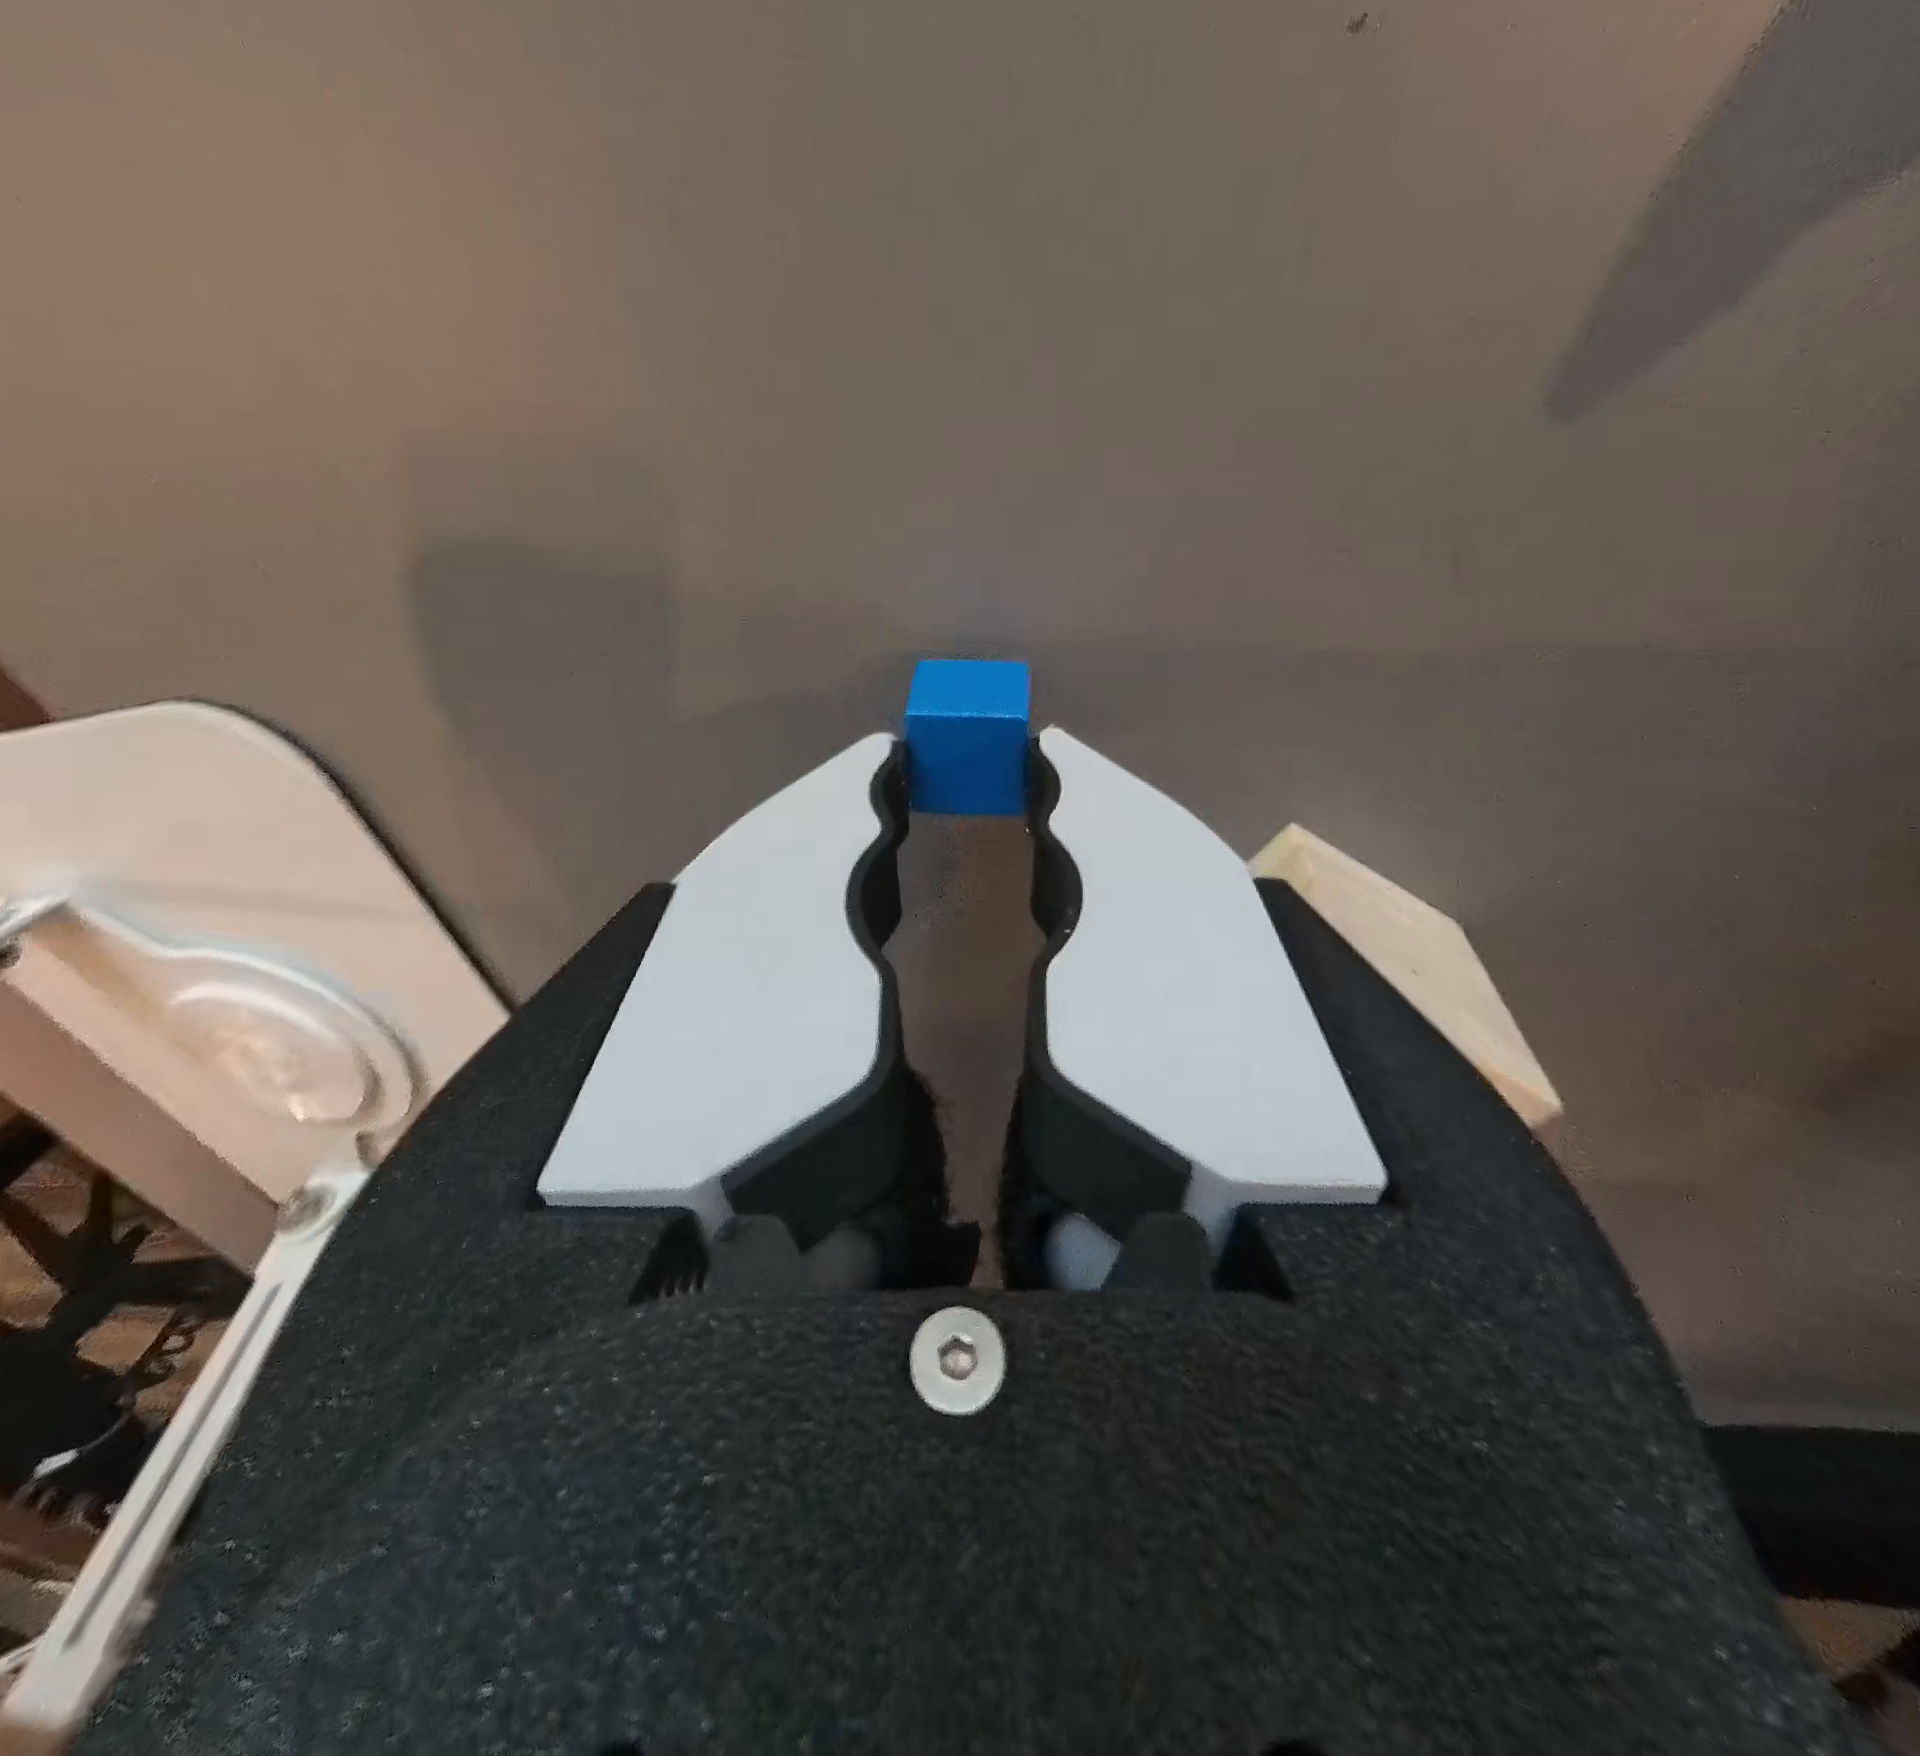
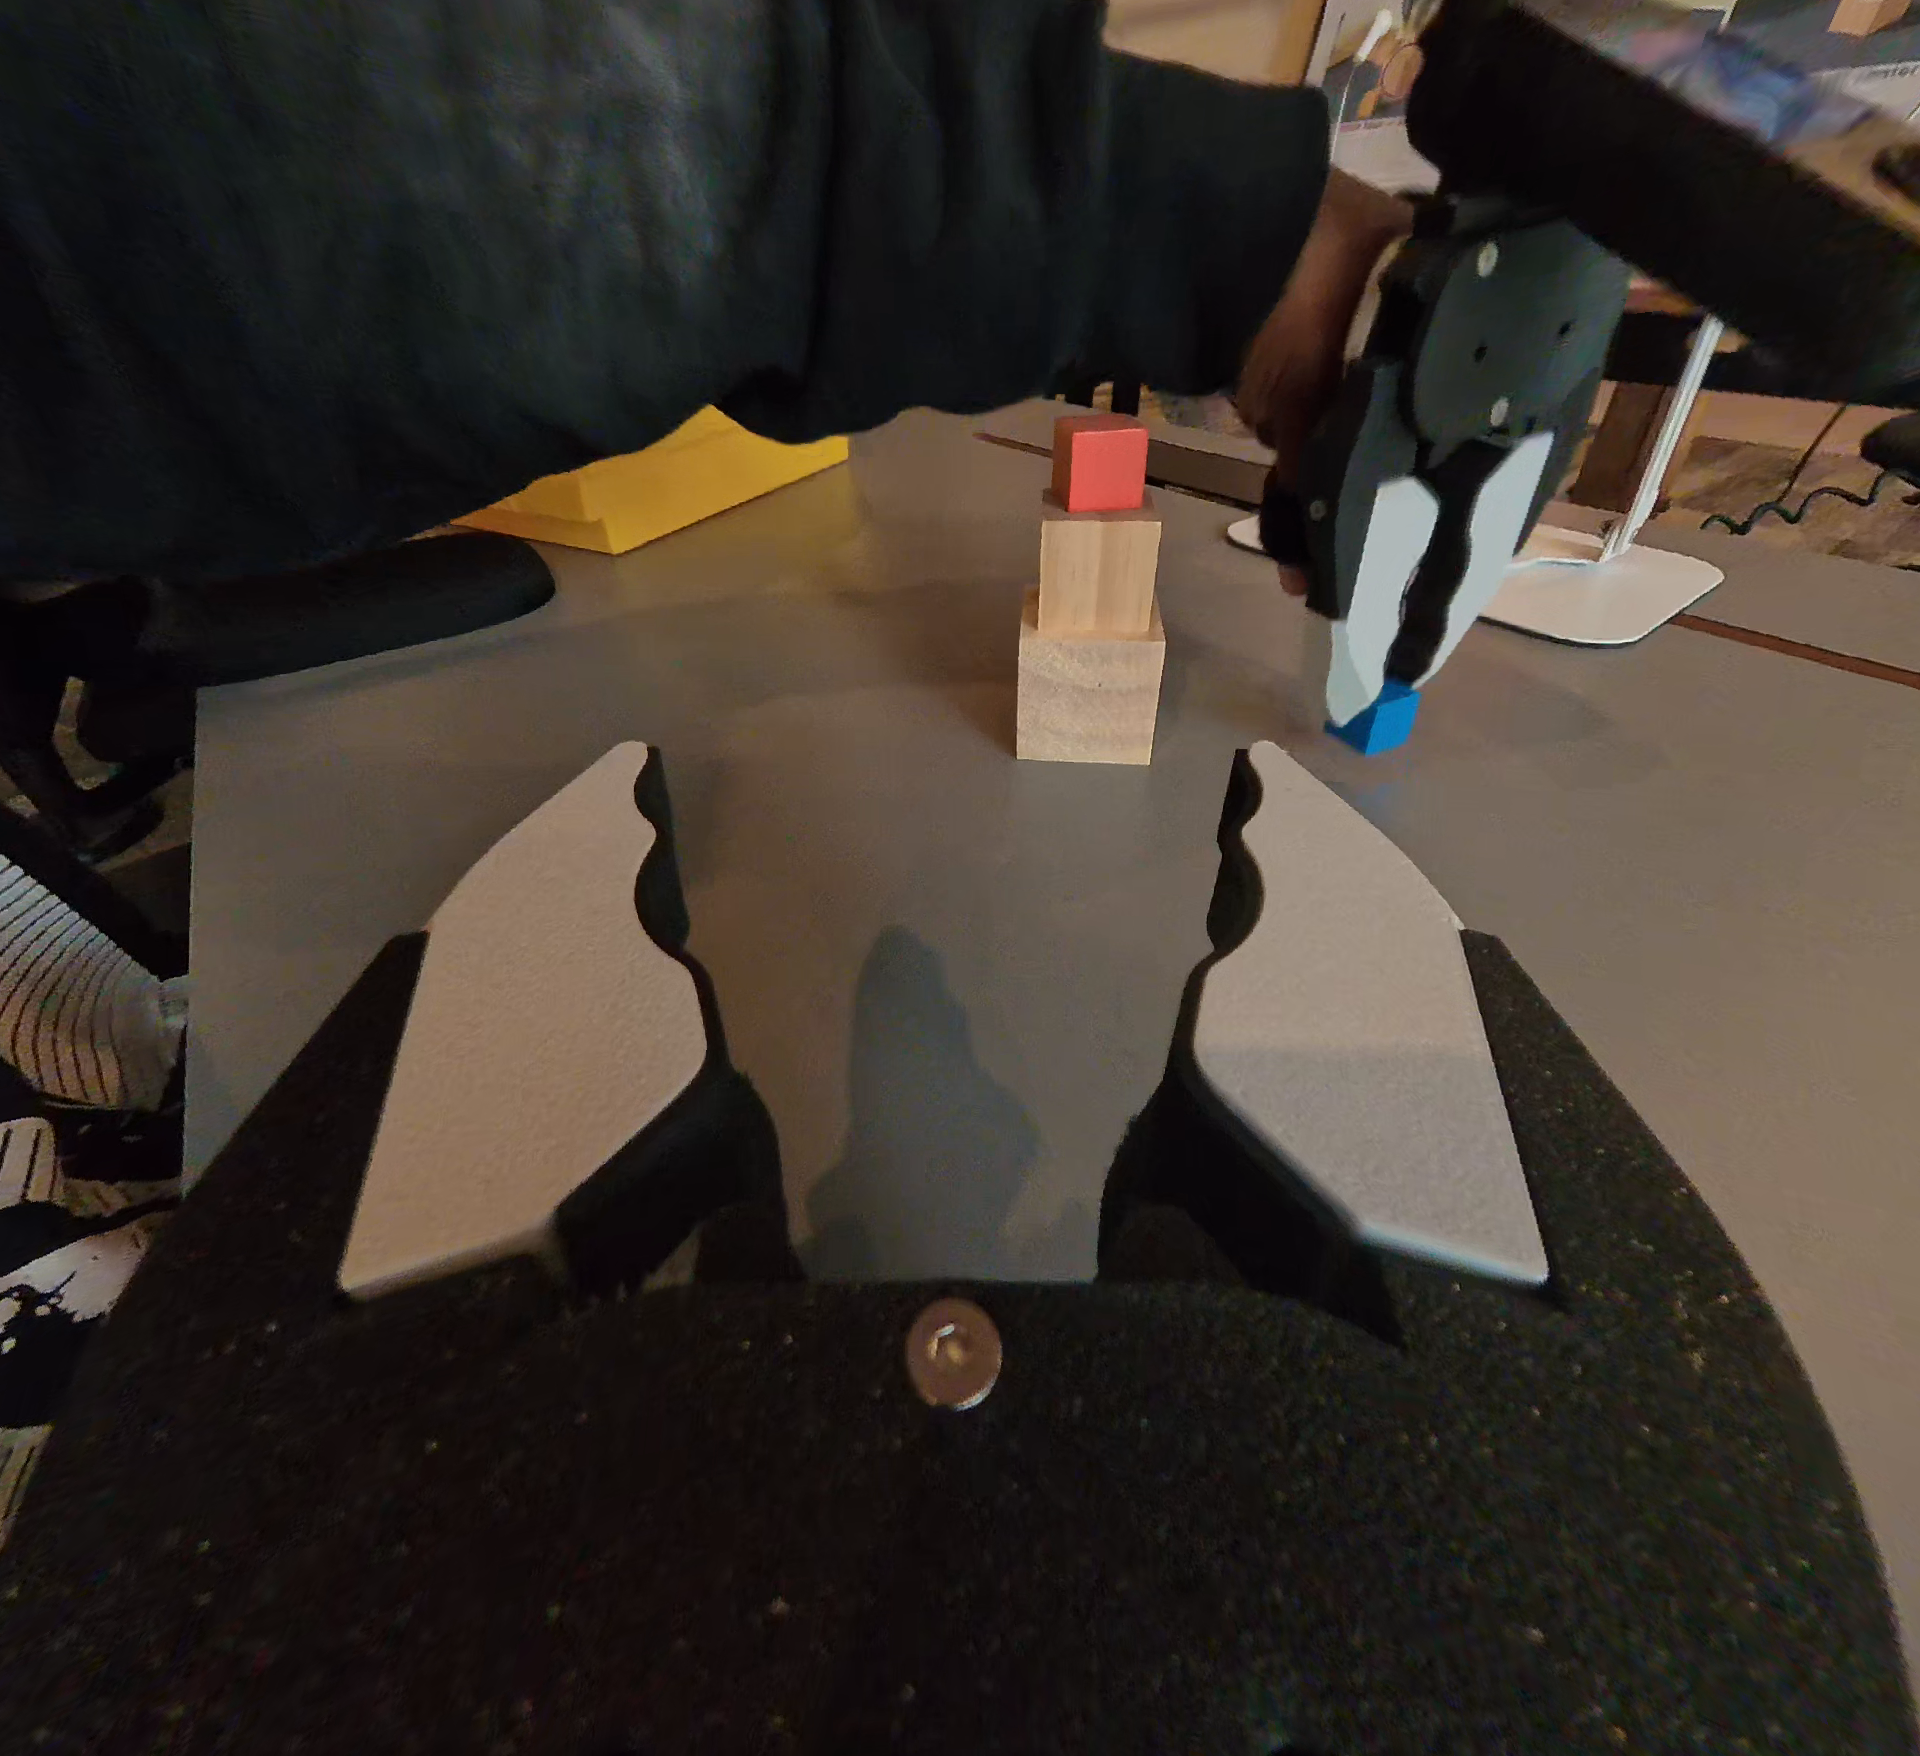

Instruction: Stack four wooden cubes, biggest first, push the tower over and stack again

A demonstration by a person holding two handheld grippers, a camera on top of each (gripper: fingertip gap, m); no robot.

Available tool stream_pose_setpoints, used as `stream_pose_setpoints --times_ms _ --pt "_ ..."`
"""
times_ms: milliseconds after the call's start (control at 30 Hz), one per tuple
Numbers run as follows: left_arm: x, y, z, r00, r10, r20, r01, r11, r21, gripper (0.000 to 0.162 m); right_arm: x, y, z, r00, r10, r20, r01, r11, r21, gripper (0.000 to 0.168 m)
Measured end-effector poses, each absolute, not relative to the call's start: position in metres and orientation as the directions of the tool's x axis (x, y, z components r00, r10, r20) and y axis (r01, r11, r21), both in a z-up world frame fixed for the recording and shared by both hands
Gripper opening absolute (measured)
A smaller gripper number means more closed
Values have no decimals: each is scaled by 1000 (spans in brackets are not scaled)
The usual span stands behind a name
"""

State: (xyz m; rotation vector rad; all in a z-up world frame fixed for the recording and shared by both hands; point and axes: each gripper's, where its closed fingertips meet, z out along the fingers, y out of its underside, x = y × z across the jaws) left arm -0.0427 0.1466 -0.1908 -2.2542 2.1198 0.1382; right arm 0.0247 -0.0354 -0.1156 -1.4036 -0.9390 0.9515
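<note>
Left gripper (image 1: 968, 750): white fingers closed on small blue cube (image 1: 968, 738), cube pinched at the fingertips, tilted, lowest corner at or just above the grey table (image 2: 1558, 927); contact not clear. Right gripper (image 2: 945, 771): jaws wide apart, nothing between them, held low near the table's near edge. Tower toward the middle of the table: large plain wooden cube (image 2: 1089, 696) at the base, medium plain wooden cube (image 2: 1099, 572) on it, red cube (image 2: 1101, 464) on top, upright. Blue cube just right of the tower, apart from it. Yellow wedge-shaped block (image 2: 665, 485) toward the far left edge. Dark sleeve (image 2: 520, 200) crossing above.
</note>
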Motion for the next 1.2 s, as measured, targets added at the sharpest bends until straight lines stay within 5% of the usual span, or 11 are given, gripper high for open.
stream_pose_setpoints --times_ms 200,367,867,1200 --pt "-57 127 -110 91 -986 -139 -992 -78 -94 20 24 -36 -116 353 935 -21 28 -34 -999 100" --pt "-89 82 -69 54 -989 -140 -996 -44 -71 20 24 -36 -116 355 934 -24 25 -35 -999 100" --pt "-111 69 -87 91 -988 -121 -996 -89 -27 20 25 -35 -116 360 933 -27 20 -37 -999 99" --pt "-108 65 -73 120 -983 -142 -988 -104 -111 43 25 -35 -115 360 933 -22 20 -31 -999 99"
